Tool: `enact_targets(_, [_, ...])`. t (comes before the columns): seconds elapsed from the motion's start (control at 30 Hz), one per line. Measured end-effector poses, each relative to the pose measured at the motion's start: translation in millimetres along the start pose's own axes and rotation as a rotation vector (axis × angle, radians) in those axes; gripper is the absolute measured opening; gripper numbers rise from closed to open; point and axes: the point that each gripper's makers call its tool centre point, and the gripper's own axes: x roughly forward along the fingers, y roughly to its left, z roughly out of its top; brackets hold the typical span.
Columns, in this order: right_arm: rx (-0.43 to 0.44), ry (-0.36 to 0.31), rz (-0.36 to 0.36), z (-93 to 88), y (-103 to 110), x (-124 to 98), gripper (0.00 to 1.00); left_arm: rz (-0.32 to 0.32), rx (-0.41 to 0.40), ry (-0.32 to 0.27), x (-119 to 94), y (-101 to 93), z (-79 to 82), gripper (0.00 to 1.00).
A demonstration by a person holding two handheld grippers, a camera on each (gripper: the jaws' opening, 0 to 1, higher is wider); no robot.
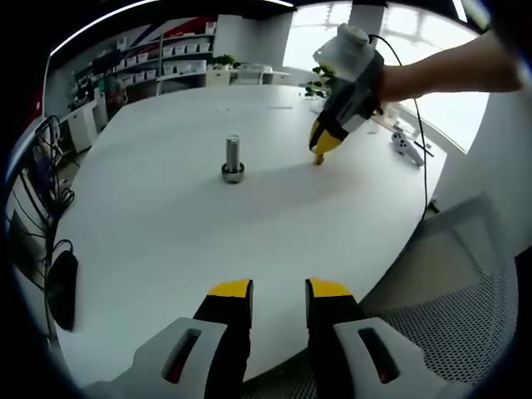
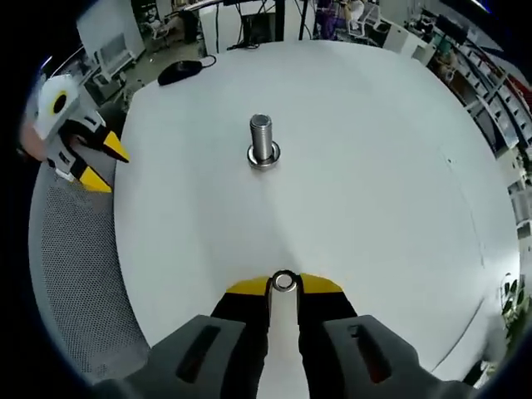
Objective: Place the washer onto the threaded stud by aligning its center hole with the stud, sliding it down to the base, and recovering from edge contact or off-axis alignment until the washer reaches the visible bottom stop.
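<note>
In the right gripper view the washer sits pinched between the right tool tips at lower centre, its lower edge hidden. The stud threads are too blurred to resolve. In the left gripper view, the white object at the worktop upper right is too small to identify.

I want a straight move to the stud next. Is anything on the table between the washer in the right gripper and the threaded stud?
Nothing visible. The right gripper holds the washer at its fingertips, and only bare white table lies between it and the upright stud. The left gripper sits off at the table's edge.
</note>
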Motion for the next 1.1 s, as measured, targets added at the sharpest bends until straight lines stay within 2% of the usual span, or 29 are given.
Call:
enact_targets(0.1, [0.028, -0.068, -0.012, 6.6, -8, -11, 0.13, 0.0, 0.002, 0.002, 1, -0.1, -0.3, 0.23])
enact_targets(0.2, [0.046, -0.086, -0.052, 3.8, -19, -20, 0.13, 0.002, 0.001, 0.004, 1, 0.3, -0.9, 0.23])
enact_targets(0.43, [0.063, -0.134, -0.093, -0.2, -33, -37, 0.14, 0.0, 0.005, 0.008, 0, -0.5, -1.5, 0.23])
enact_targets(0.6, [0.073, -0.127, -0.121, -8.6, -41, -42, 0.14, 0.003, 0.003, 0.003, 0, -0.3, -0.6, 0.23])
enact_targets(0.7, [0.066, -0.124, -0.12, -10.4, -39, -43, 0.14, 0.001, 0.007, 0.005, 0, -1.1, -0.9, 0.23])
enact_targets(0.93, [0.036, -0.071, -0.092, -21.6, -30, -34, 0.14, 0.003, 0.004, 0.004, 0, -0.4, -0.8, 0.23])
enact_targets(1.1, [0.038, -0.061, -0.088, -22.3, -31, -30, 0.14, 0.004, 0.006, 0.004, 0, -0.3, -0.9, 0.23])
